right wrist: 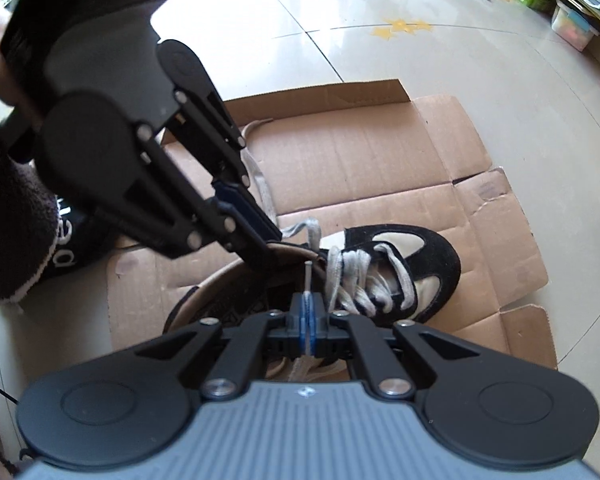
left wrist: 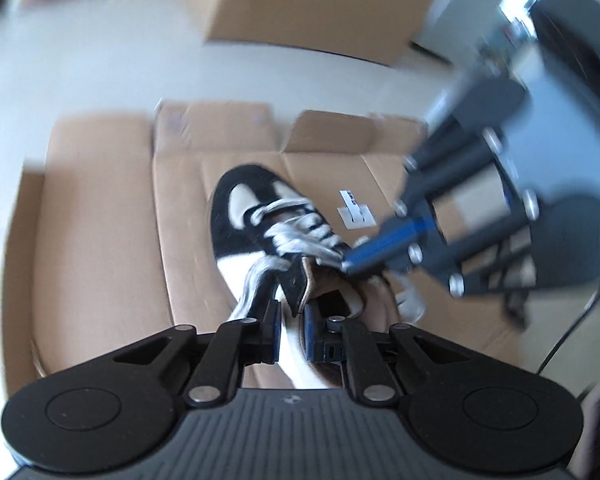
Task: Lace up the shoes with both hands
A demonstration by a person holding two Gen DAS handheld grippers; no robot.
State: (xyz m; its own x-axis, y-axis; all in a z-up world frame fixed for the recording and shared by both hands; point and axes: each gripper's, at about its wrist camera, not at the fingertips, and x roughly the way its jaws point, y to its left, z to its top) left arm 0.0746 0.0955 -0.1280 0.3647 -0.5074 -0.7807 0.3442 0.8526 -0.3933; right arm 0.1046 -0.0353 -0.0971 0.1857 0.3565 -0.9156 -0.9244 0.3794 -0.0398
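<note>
Shoe (right wrist: 384, 268) sits on flattened cardboard (right wrist: 380, 160) on the floor (right wrist: 420, 60), toe pointing away from the person.

Step in hand, as I judge it: threading the top eyelets; lower rows are already crossed.

Right claw (right wrist: 309, 312) clenched on the lace (right wrist: 307, 280), stiff tip poking out just past the pads, over the shoe's opening.

Left claw (left wrist: 292, 320) nearly closed at the tongue (left wrist: 296, 280), with a narrow gap between the jaws; whether the pads actually pinch the tongue I cannot tell. The other lace end (left wrist: 252, 288) runs just beside its left finger.

Next move likely calls for aiming the tip into an eyelet while the left steadies the upper; fine alignment, little slack.

Materials: black suede-like panels, cream insets, tan lining. Laces flat, woven, grey-white, limp. Cardboard corrugated, creased. Floor glossy tile.
</note>
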